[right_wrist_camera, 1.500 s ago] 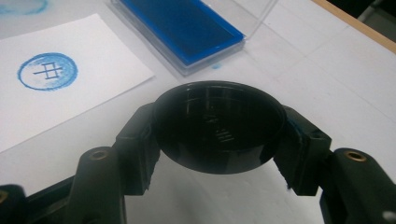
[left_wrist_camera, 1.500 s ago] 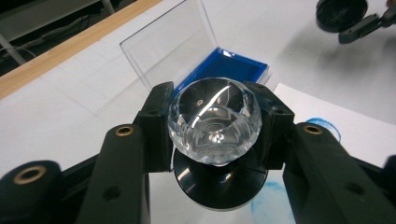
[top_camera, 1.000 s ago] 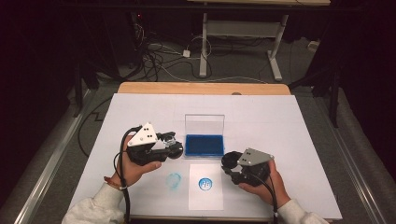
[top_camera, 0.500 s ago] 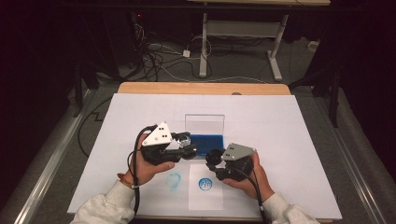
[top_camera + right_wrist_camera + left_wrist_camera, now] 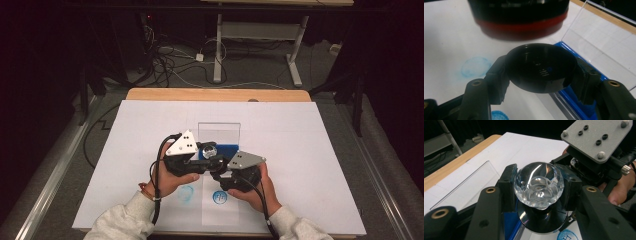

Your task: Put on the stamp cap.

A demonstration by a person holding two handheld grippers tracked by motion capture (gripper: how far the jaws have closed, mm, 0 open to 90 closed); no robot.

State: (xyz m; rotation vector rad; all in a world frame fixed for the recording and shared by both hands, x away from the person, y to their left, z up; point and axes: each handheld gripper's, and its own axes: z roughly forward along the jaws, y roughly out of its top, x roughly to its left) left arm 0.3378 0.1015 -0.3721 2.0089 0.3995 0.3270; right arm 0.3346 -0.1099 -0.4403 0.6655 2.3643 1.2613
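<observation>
Two grippers meet over the middle of the white sheet (image 5: 300, 150), a little toward the person's edge of the tabletop. The left gripper (image 5: 537, 186) has its jaws closed on the faceted clear knob (image 5: 538, 183) of a stamp, while the right gripper (image 5: 541, 72) is clamped on the black round base (image 5: 541, 67) below that knob. In the high view the stamp (image 5: 208, 150) is held just at the near edge of the blue ink pad (image 5: 231, 150), whose clear lid (image 5: 219, 131) stands open behind it. The main risk, as I judge it, lies in both tools gripping one small object: if the hands pull or twist out of step, the smooth knob could slip from the left jaws, or the stamp could tilt and smear. A dropped base might land on the paper beside the two blue prints (image 5: 218, 197) near the front edge and leave a stray mark. The open lid is close enough for the left gripper to knock.
</observation>
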